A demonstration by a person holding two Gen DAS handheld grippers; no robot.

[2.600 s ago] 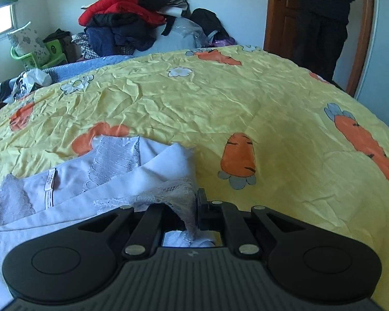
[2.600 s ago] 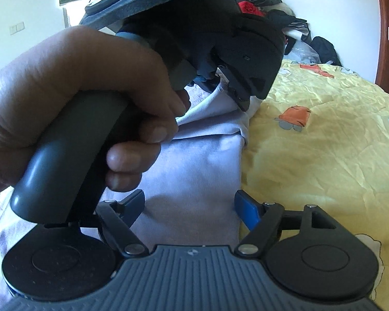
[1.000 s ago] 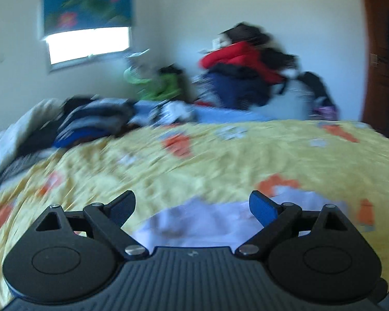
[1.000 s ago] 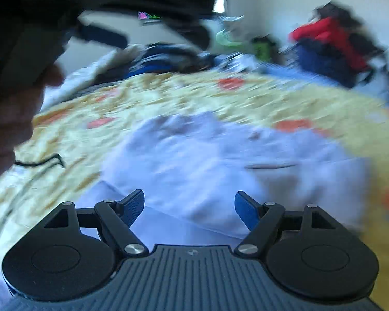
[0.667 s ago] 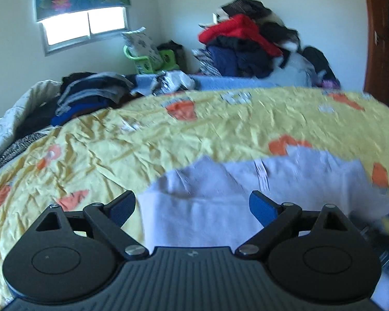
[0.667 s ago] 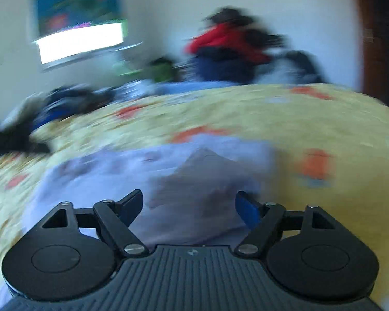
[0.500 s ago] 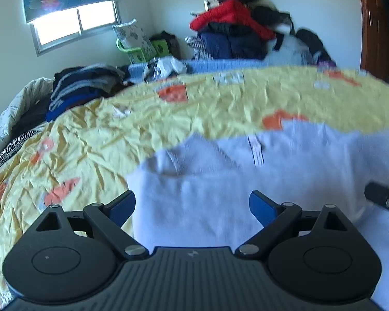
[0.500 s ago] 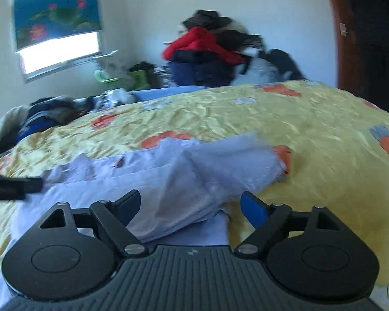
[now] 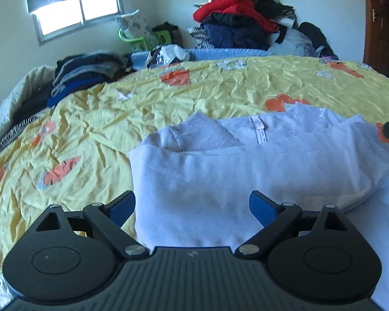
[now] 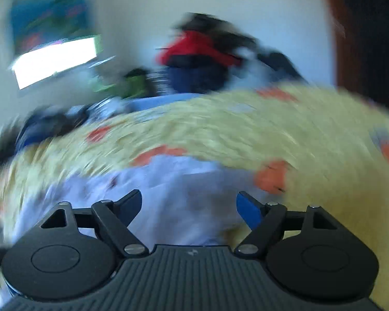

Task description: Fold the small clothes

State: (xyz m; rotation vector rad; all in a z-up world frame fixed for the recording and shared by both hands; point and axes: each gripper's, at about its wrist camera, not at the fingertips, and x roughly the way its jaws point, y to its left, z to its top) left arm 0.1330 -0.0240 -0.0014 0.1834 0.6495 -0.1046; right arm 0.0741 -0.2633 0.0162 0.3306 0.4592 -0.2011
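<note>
The left gripper [image 9: 192, 207] is hovering with jaws apart and nothing between them, just above the near edge of the white garment [image 9: 246, 171], which is lying partly folded on the yellow bedsheet [image 9: 90, 129]. The right gripper [image 10: 189, 207], in a blurred view, is likewise spread and empty over the garment. Judged step: between folds; next calls for pinching a near edge.

Bedroom in a home. Bed [image 9: 220, 90] fills most of the left wrist view, spread with a crumpled yellow sheet printed with carrots. Heap of coats and jackets [image 9: 241, 23] against the far wall beyond the bed's far edge. Folded dark clothes [image 9: 83, 75] stacked at the bed's far left corner. Small window [image 9: 75, 13] under a flowered blind. Brown wooden door [image 9: 383, 23] at right.
</note>
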